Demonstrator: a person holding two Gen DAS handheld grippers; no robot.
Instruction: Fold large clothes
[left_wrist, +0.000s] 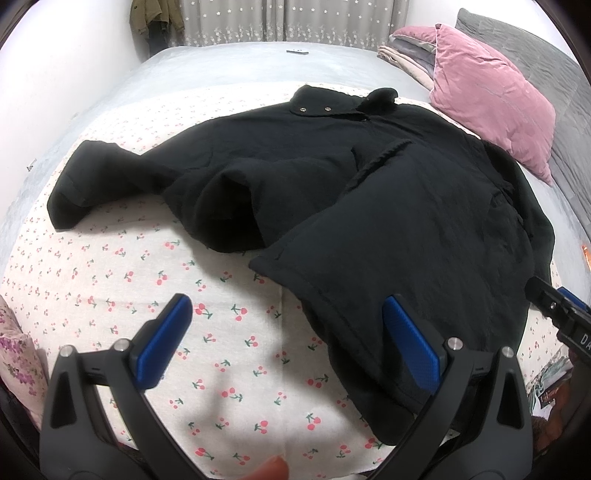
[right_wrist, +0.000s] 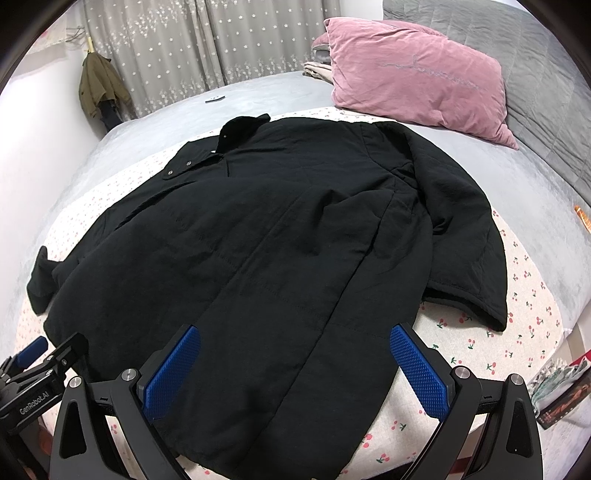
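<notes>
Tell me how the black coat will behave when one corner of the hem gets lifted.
The coat will probably drape and sag, since it already lies in soft folds. Its quilted bulk suggests some weight, so the rest may drag across the sheet. The sleeve would likely trail loose.

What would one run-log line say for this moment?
stage: before first fold | black coat: spread on cherry-print sheet | left gripper: open, empty | right gripper: open, over hem

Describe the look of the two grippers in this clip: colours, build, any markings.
Both the left gripper and right gripper share one build: black angular frames with silver bolt heads and two fingers faced with blue, diamond-textured pads. White lettering reading "GenRobot.AI" marks the left gripper's side in the right view. No cables or sleeves show.
</notes>
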